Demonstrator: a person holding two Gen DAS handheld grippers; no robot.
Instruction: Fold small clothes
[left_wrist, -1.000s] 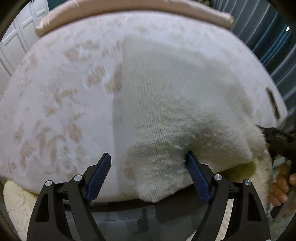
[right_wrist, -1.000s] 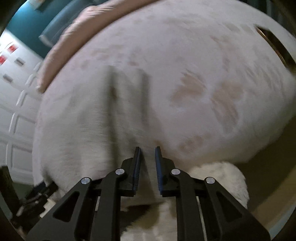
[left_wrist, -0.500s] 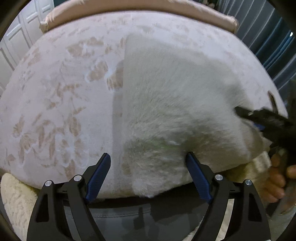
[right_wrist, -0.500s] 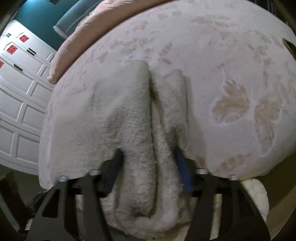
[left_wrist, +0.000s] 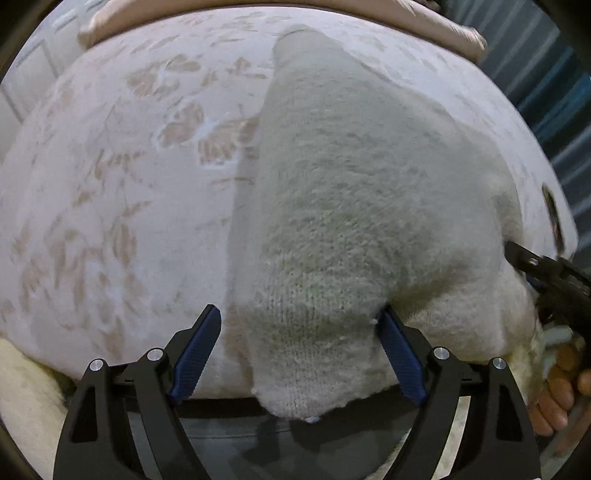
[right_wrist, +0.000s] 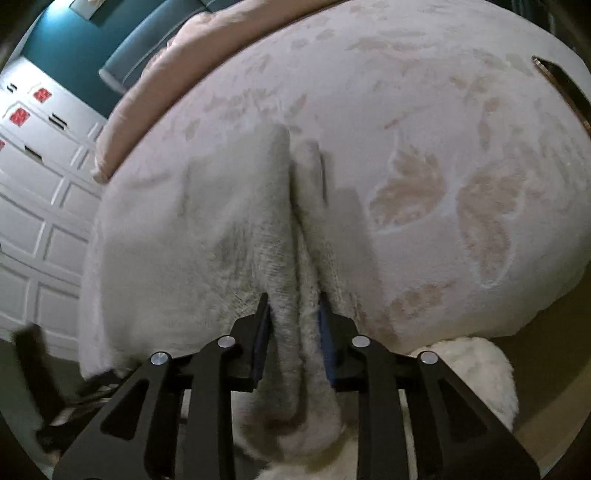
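Note:
A cream knitted garment (left_wrist: 343, 206) lies on the bed, its near edge hanging over the bed's front. My left gripper (left_wrist: 299, 347) is open, its blue pads on either side of the garment's hanging corner. My right gripper (right_wrist: 295, 332) is shut on a bunched fold of the same garment (right_wrist: 207, 236), which hangs down between its fingers. The right gripper also shows at the right edge of the left wrist view (left_wrist: 543, 273), with the holding hand below it.
The bed has a pale pink floral bedspread (left_wrist: 110, 192) and a pink pillow roll (right_wrist: 155, 96) at the far end. A fluffy cream rug (right_wrist: 476, 369) lies on the floor by the bed. White cupboard doors (right_wrist: 40, 206) stand to the left.
My right gripper opened around the garment's edge, then closed on the bunched fold. My left gripper stayed open around the hanging corner and moved slightly closer.

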